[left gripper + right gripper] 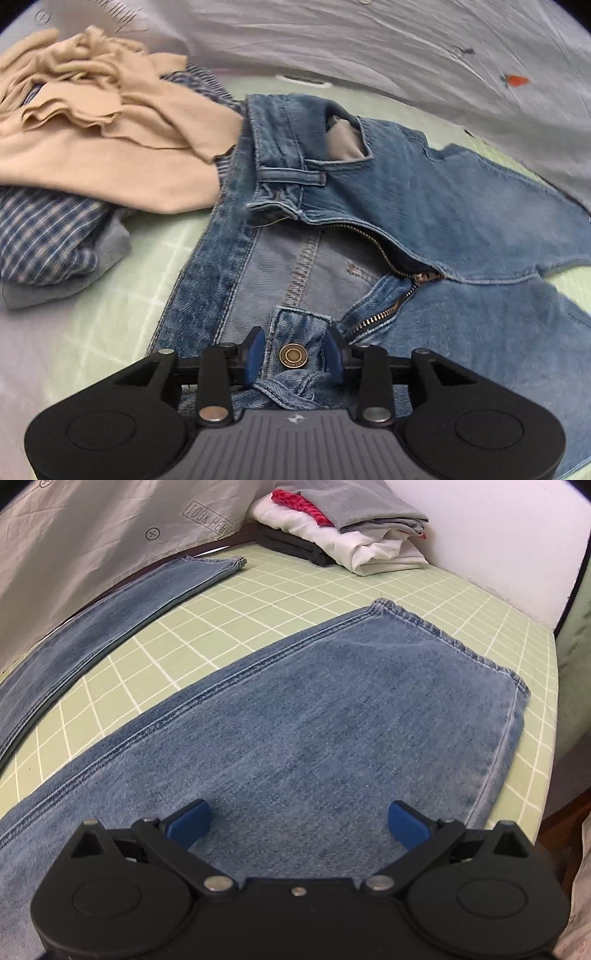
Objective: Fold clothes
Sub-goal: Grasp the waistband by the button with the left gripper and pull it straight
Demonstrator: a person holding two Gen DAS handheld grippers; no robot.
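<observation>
Blue jeans lie flat on the green grid mat with the fly unzipped and the waistband turned out. My left gripper hovers low over the waistband, its blue pads standing either side of the tab with the brass button; a small gap shows at the left pad. In the right wrist view, my right gripper stands wide open just above the near jeans leg, with nothing pinched. The other leg stretches away at the left.
A crumpled beige garment lies on a blue plaid shirt left of the waistband. A stack of folded clothes sits at the mat's far end. A white sheet borders the far side. The mat's edge drops off at right.
</observation>
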